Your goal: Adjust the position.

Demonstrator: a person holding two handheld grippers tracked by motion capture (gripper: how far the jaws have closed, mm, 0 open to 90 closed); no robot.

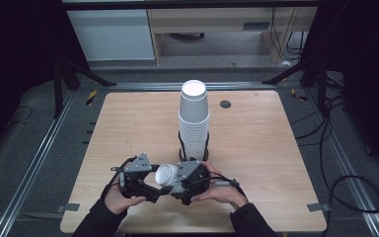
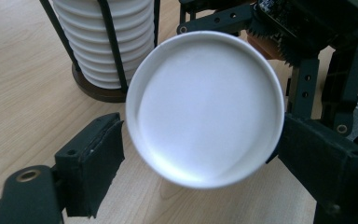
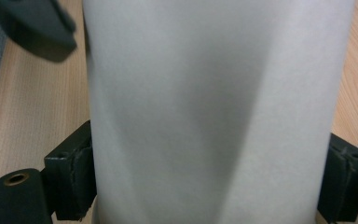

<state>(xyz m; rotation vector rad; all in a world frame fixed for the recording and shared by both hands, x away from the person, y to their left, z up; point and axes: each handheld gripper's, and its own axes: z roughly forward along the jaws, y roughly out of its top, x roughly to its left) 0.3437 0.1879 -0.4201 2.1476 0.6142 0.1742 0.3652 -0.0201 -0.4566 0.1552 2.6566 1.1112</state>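
Note:
A single white paper cup (image 1: 165, 174) lies on its side just above the table's front, its closed base turned toward my left gripper (image 1: 159, 182). My right gripper (image 1: 176, 180) is shut on the cup's wall (image 3: 214, 112), with a pad pressed on each side (image 3: 74, 177). In the left gripper view the cup's round base (image 2: 205, 107) sits between my left gripper's (image 2: 200, 149) jaws. The left pad (image 2: 100, 158) stands slightly apart from the cup, so this gripper is open. A tall stack of upside-down white cups (image 1: 194, 118) stands mid-table in a black wire holder (image 2: 98, 91).
The wooden table (image 1: 128, 123) has bare room left and right of the stack. A small dark round disc (image 1: 225, 103) lies at the back right. Metal rails and cables run along the floor beside the table. Both hands sit near the front edge.

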